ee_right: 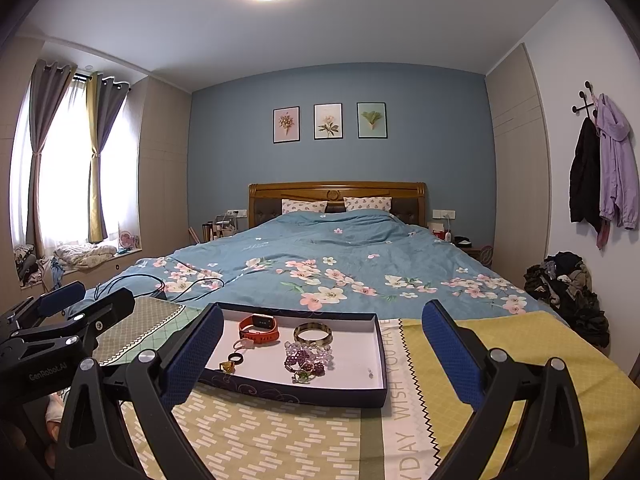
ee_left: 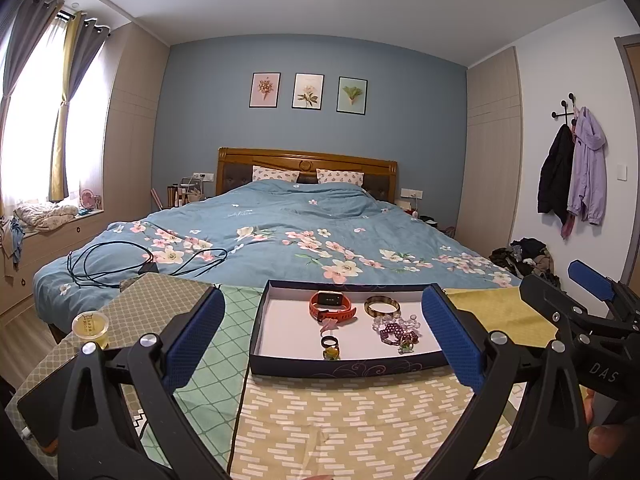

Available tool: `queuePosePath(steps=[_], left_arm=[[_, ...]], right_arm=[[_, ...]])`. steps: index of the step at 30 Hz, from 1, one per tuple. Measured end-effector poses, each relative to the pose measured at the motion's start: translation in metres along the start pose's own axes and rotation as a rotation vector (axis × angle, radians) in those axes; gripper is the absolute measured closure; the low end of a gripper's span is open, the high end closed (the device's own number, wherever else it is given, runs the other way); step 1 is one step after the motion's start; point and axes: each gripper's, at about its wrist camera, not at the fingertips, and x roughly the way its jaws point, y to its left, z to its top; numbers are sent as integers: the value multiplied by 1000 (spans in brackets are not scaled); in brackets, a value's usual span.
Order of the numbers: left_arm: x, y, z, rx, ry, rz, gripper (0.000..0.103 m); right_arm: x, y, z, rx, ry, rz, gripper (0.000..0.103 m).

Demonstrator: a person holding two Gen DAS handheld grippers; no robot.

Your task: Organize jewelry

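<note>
Several pieces of jewelry lie in a shallow dark tray (ee_left: pixel 344 366) with a white floor: an orange watch (ee_left: pixel 332 305) at the far left, a gold bangle (ee_left: pixel 382 306) right of it, a purple bead bracelet (ee_left: pixel 396 334) nearer, and two rings (ee_left: pixel 331 347) near the front edge. The tray sits on a patterned cloth (ee_left: pixel 340 420) at the foot of a blue floral bed (ee_left: pixel 280 232). The left gripper (ee_left: pixel 324 348) and the right gripper (ee_right: pixel 320 356) both hover near the tray, jaws spread wide, holding nothing. A small yellow cup (ee_left: pixel 90 326) stands far left of the tray.
</note>
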Motion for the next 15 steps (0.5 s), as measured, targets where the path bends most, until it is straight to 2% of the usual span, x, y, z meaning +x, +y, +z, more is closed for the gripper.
queuePosePath(steps=[15], left_arm=[[0,0,0,0,1,0,6]], right_arm=[[1,0,-1,2,1,1,7]])
